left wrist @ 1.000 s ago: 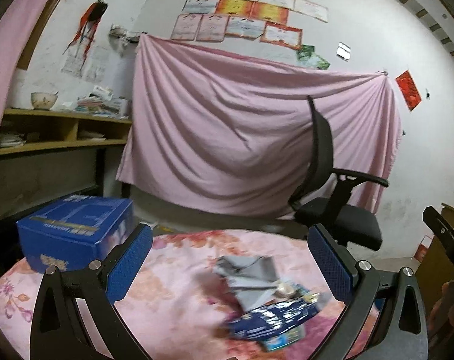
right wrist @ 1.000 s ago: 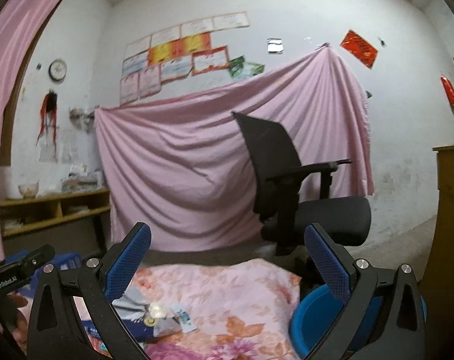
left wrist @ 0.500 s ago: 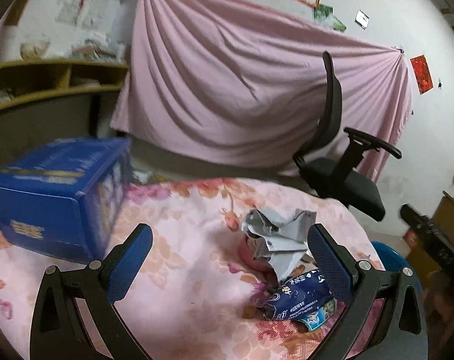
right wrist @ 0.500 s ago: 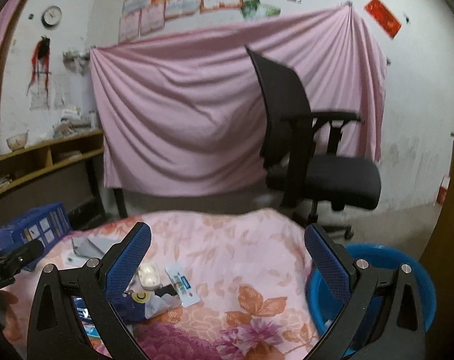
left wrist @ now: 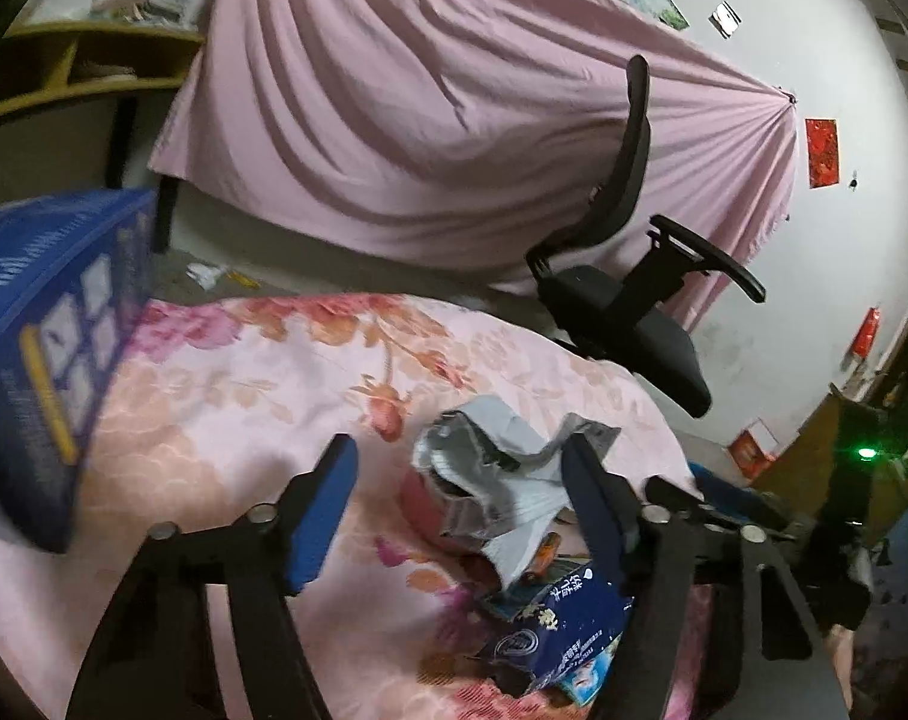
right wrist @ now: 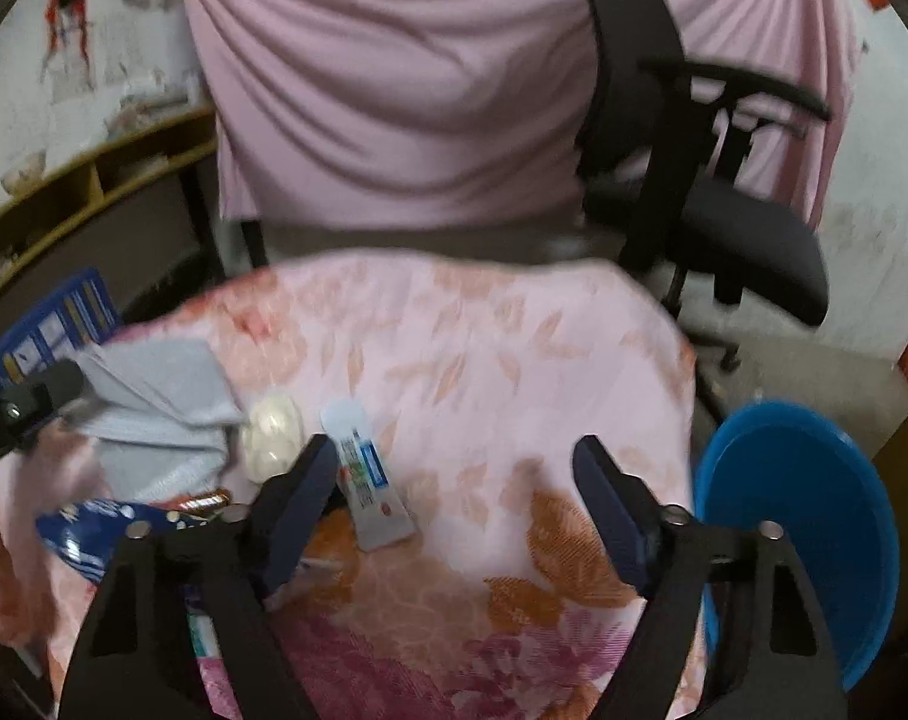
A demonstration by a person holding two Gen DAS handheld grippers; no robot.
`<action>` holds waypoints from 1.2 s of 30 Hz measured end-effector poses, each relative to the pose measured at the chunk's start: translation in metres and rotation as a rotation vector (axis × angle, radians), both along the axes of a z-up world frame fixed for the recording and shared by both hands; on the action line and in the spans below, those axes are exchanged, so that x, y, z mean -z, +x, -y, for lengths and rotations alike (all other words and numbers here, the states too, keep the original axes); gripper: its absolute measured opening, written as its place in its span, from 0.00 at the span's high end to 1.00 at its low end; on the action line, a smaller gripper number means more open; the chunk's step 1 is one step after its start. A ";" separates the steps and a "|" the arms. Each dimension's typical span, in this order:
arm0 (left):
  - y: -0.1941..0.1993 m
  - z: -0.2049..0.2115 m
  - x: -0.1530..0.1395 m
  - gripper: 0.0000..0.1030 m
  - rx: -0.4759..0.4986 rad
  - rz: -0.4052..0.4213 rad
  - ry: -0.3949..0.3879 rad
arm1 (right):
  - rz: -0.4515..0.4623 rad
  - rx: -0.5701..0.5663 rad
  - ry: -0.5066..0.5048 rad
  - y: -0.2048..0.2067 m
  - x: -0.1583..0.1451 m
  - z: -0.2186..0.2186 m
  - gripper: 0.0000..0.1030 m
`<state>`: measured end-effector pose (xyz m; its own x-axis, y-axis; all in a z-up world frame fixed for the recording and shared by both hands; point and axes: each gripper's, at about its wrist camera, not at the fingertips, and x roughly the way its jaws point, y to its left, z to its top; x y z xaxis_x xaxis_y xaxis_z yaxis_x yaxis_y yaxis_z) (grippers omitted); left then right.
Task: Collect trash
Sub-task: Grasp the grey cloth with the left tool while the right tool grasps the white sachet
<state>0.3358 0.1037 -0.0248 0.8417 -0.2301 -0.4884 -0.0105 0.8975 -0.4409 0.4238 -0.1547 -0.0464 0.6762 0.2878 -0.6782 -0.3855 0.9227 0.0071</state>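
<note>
A floral cloth (right wrist: 454,360) is covering the table, and a black chair (right wrist: 724,204) is standing behind it. A blue bin (right wrist: 814,516) is sitting off the table's right edge. A blue box (left wrist: 52,360) is resting at far left. The trash is lying in a pile (blurred): grey wrapper (left wrist: 496,468), navy packet (left wrist: 562,618), tube (right wrist: 367,480). Both the left gripper (left wrist: 460,504) and right gripper (right wrist: 448,504) are hovering spread wide, gripping nothing.

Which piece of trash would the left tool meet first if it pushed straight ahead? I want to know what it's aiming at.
Probably the crumpled grey bag, which lies between the open fingers of the left tool; depth is unclear.
</note>
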 end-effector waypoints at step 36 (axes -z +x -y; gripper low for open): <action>0.001 -0.014 0.008 0.98 -0.097 -0.078 -0.013 | -0.127 -0.125 -0.090 0.004 0.022 -0.028 0.68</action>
<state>0.3369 0.1181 -0.0332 0.8198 -0.1564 -0.5509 -0.1314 0.8850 -0.4467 0.4282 -0.1265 -0.0684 0.5468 0.2980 -0.7824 -0.4982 0.8669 -0.0180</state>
